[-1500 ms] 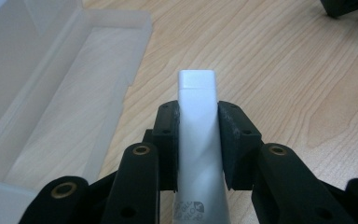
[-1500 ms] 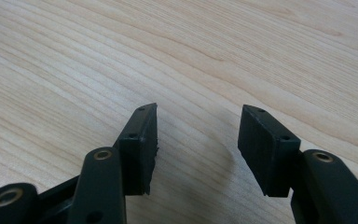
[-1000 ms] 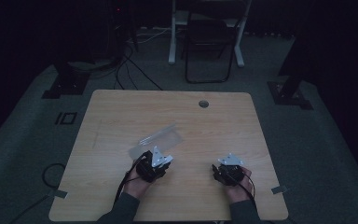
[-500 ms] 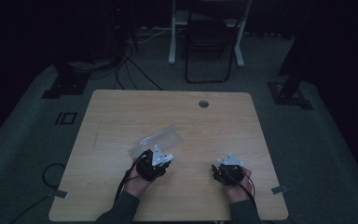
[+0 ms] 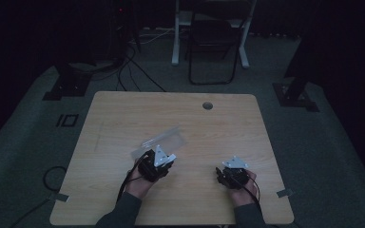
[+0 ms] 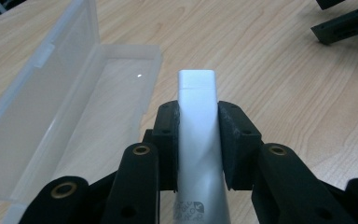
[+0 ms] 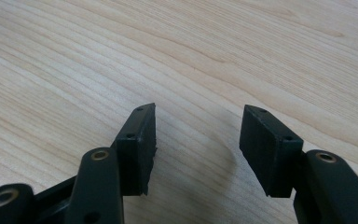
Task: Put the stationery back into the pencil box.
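My left gripper (image 6: 196, 116) is shut on a white flat tube (image 6: 196, 93), whose squared end sticks out past the pads. It points toward an open clear plastic box (image 6: 74, 116), whose lid stands up at the left. In the high view the left gripper (image 5: 156, 164) is just in front of the clear box (image 5: 164, 140) near the table's middle. My right gripper (image 7: 198, 135) is open over bare wood with nothing between its fingers. It sits at the front right (image 5: 233, 175) in the high view.
The wooden table (image 5: 123, 114) has a round cable hole (image 5: 207, 105) near its far edge. In the left gripper view the right gripper's black jaws (image 6: 340, 25) show at the top right. A chair (image 5: 214, 42) and stands are on the dark floor beyond.
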Tool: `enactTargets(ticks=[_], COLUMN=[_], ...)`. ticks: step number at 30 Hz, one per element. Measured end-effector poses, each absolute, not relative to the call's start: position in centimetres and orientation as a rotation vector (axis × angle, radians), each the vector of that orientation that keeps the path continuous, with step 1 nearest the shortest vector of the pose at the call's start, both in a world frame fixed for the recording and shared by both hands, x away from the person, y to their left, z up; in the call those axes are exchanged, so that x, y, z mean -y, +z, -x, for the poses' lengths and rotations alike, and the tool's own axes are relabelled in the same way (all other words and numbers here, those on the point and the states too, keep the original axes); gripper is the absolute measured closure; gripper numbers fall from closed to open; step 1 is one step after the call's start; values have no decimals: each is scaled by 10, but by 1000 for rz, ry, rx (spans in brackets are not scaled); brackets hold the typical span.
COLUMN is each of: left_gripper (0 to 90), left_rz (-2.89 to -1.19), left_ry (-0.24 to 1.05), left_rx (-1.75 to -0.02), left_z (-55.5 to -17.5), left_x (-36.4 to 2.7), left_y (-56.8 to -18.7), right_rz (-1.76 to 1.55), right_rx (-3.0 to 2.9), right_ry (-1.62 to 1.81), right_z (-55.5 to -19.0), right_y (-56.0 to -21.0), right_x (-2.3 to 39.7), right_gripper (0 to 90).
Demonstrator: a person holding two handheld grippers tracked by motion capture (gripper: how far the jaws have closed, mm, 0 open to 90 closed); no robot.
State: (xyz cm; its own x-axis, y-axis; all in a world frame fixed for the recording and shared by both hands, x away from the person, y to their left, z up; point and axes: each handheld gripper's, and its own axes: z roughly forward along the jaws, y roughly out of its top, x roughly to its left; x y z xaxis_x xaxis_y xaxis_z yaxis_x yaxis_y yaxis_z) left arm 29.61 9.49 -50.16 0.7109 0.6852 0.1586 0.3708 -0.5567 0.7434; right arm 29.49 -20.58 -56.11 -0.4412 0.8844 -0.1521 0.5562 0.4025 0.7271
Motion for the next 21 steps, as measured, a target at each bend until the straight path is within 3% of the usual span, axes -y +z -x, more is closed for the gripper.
enactTargets(ticks=[21], left_gripper=[704], left_rz=[-2182], left_ry=[595], left_rx=[-814], left_z=[-306], left_x=[-99], left_y=[-495], right_rz=[-1229], right_rx=[-2137], right_ry=[828], right_z=[-295], right_y=[-561], right_x=[206], right_gripper=[454])
